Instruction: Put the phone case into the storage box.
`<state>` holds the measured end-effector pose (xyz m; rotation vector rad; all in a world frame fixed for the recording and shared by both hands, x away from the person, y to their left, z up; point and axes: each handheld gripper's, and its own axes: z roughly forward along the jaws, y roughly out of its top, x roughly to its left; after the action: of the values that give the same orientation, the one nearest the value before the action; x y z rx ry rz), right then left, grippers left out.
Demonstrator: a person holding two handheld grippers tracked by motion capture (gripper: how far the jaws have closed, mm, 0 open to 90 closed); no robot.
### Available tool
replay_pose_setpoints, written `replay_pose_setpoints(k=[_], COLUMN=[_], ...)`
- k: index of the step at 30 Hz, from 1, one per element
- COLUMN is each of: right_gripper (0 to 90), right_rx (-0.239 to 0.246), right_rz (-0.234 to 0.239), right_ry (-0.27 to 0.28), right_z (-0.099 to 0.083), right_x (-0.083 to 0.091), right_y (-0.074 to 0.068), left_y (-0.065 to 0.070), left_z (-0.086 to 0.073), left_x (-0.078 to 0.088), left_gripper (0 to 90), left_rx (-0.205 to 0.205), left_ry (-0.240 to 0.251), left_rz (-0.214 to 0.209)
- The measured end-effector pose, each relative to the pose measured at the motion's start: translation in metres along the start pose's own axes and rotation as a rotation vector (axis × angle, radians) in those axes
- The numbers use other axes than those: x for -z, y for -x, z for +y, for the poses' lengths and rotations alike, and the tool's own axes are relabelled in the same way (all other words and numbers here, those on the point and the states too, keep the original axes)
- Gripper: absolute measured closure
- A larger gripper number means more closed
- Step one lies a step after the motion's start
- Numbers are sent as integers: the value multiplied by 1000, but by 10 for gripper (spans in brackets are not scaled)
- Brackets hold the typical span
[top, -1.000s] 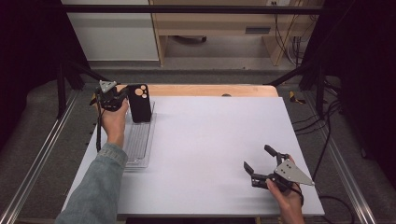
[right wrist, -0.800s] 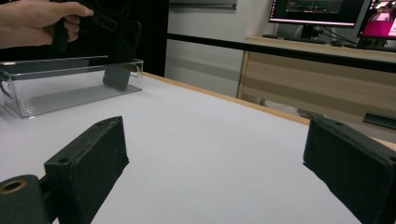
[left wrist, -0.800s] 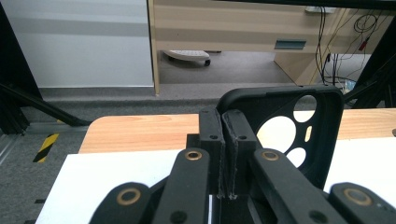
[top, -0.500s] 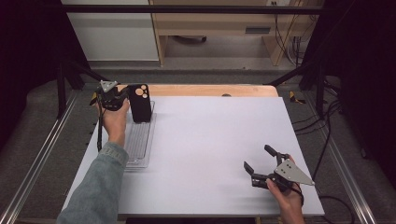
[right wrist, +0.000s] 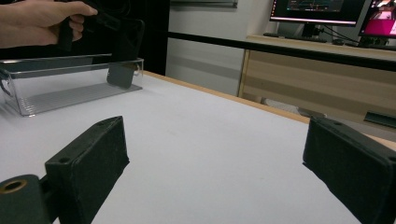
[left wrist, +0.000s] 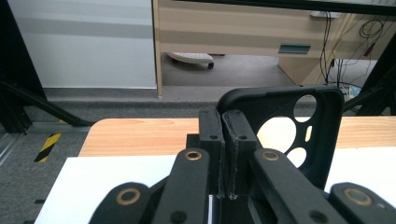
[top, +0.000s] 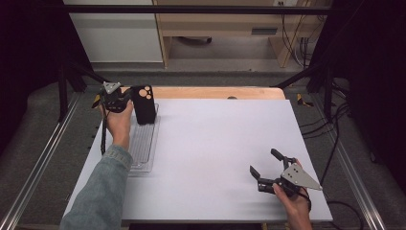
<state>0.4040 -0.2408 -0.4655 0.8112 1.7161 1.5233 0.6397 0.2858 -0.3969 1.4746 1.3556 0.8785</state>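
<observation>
A white tabletop (top: 215,153) fills the scene, a clear tray (top: 142,148) along its left edge. At the tray's far end the left gripper (top: 125,99) has its jaws clamped on a black phone case (top: 143,104), held upright. The right gripper (top: 265,168) rests near right, jaws apart. Lower the case straight down, keeping clear of the tray's walls, before letting go.

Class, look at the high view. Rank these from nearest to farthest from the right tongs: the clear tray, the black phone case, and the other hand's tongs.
1. The clear tray, along the table's left edge, lies nearest the right tongs.
2. The black phone case, upright at the tray's far end.
3. The left tongs, at the far left corner, shut on the case's edge.
</observation>
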Motion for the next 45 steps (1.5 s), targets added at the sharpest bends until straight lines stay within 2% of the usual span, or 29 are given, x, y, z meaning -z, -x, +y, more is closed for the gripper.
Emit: replay_pose_setpoints(k=[26, 31, 36, 38, 41, 45], right_gripper=[67, 67, 67, 67, 67, 67], right_rx=[-3, -3, -3, -3, -2, -2], right_rz=[-2, -2, -2, -2, -3, -2], right_ry=[-6, -6, -6, -5, -4, -2], right_z=[0, 0, 0, 0, 0, 0], right_x=[0, -1, -1, 0, 0, 0], right_y=[0, 0, 0, 0, 0, 0], left_y=[-2, -3, -1, 0, 4, 9], left_z=[-3, -5, -5, -4, 0, 4], left_x=[-5, -8, -8, -5, -1, 7], left_gripper=[842, 808, 730, 711, 681, 636], left_rx=[-20, -27, -38, -37, -59, -59], left_ry=[0, -6, 0, 8, 21, 30], left_rz=[2, -7, -3, -4, 1, -14])
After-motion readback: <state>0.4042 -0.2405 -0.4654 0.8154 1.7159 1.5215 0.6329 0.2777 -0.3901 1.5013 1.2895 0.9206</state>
